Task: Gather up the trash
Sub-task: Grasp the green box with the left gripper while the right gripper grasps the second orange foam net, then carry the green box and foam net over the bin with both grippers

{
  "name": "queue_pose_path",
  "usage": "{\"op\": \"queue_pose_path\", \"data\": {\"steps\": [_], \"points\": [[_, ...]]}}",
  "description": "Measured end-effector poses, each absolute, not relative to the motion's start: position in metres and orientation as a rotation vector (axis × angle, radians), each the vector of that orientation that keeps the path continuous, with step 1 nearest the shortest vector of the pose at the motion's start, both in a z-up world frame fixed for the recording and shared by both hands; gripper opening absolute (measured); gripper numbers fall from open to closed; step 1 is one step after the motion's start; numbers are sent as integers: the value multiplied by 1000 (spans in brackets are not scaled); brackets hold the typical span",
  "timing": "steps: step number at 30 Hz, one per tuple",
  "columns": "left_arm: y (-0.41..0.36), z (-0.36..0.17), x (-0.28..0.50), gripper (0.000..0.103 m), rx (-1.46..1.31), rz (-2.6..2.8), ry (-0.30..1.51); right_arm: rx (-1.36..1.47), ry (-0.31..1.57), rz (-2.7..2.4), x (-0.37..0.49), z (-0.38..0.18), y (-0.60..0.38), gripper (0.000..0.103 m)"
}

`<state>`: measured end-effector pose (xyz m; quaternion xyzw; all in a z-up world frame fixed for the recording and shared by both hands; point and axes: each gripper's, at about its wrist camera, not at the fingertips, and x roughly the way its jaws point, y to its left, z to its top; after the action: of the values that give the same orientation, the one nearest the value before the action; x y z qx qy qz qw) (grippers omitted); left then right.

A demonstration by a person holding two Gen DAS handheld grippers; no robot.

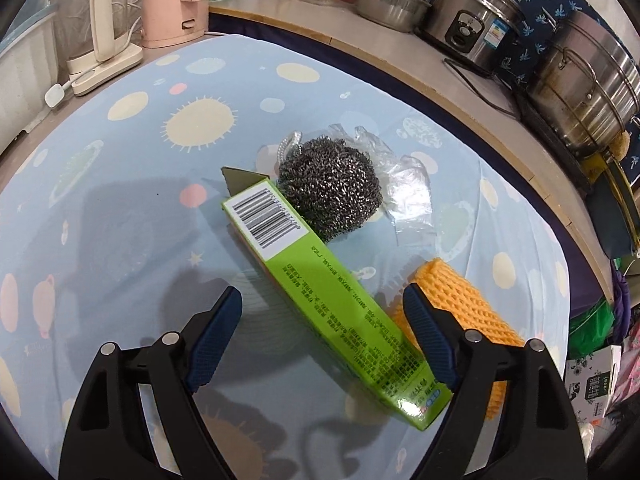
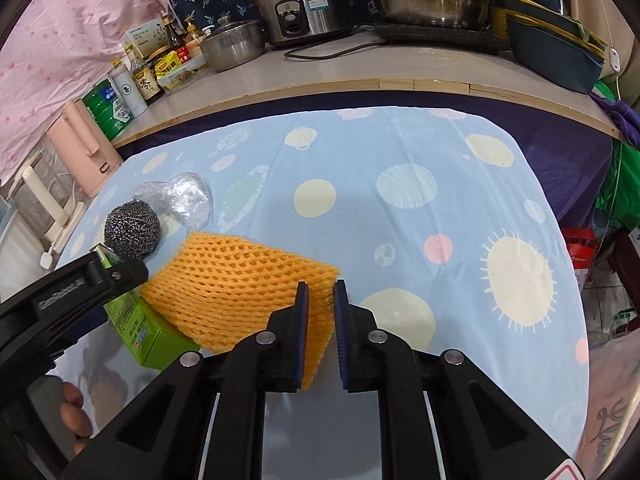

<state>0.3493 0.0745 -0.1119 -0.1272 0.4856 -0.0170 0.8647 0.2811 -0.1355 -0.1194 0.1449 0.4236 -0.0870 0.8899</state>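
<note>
A long green carton (image 1: 320, 292) lies on the blue patterned cloth (image 1: 120, 208), between the fingers of my open left gripper (image 1: 322, 300). A steel wool ball (image 1: 332, 188) sits past its far end on a clear plastic wrapper (image 1: 404, 184). An orange foam net (image 1: 456, 300) lies to the carton's right. In the right wrist view my right gripper (image 2: 320, 292) is shut on the edge of the orange foam net (image 2: 240, 280), which rests partly on the green carton (image 2: 148, 332). The steel wool ball (image 2: 132, 234) and wrapper (image 2: 184, 196) lie to the left.
A wooden counter (image 2: 320, 76) behind the table holds pots, a rice cooker (image 2: 296, 4), bottles and cans. A pink kettle (image 1: 176, 0) and a white appliance (image 1: 96, 28) stand at the table's far left. Bags and boxes sit on the floor to the right.
</note>
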Motion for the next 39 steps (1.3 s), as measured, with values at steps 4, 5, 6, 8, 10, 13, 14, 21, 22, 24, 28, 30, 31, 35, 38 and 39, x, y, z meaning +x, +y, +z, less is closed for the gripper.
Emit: {"op": "queue_pose_path", "data": {"steps": [4,5,6,8,10,13,14,21,22,24,28,30,31,35,38,39], "points": [[69,-115,349,72,-238,-30,1017,304,872,-201,268,-115,-139,12],[68,-115,349,70,-232,-31,1014,305,871,-208,264,-114,-140,12],[67,-114,348,67,-229,-35,1012,308,870,-213,260,-113,-141,11],[64,-113,347,59,-227,-46,1013,322,871,-220,252,-111,-144,11],[62,-111,345,56,-221,-48,1019,336,871,-227,244,-109,-147,11],[61,-110,339,50,-220,-58,1025,352,868,-236,232,-106,-150,11],[61,-109,336,48,-218,-63,1027,355,866,-238,228,-105,-151,11],[63,-104,305,31,-200,-88,1038,360,850,-238,199,-92,-152,10],[62,-103,300,28,-192,-93,1044,360,847,-237,194,-90,-151,10],[62,-102,289,27,-181,-102,1049,362,841,-233,185,-85,-151,10],[63,-99,262,27,-163,-114,1051,366,825,-228,166,-76,-151,9],[63,-95,249,27,-153,-122,1049,367,814,-227,155,-71,-152,9],[63,-93,242,27,-150,-125,1047,367,805,-228,149,-68,-152,9],[61,-81,217,27,-135,-152,1029,366,767,-240,127,-54,-157,9],[55,-71,201,27,-121,-175,1012,375,737,-251,112,-44,-164,9],[53,-68,196,27,-118,-181,1009,378,726,-256,106,-40,-167,9]]}}
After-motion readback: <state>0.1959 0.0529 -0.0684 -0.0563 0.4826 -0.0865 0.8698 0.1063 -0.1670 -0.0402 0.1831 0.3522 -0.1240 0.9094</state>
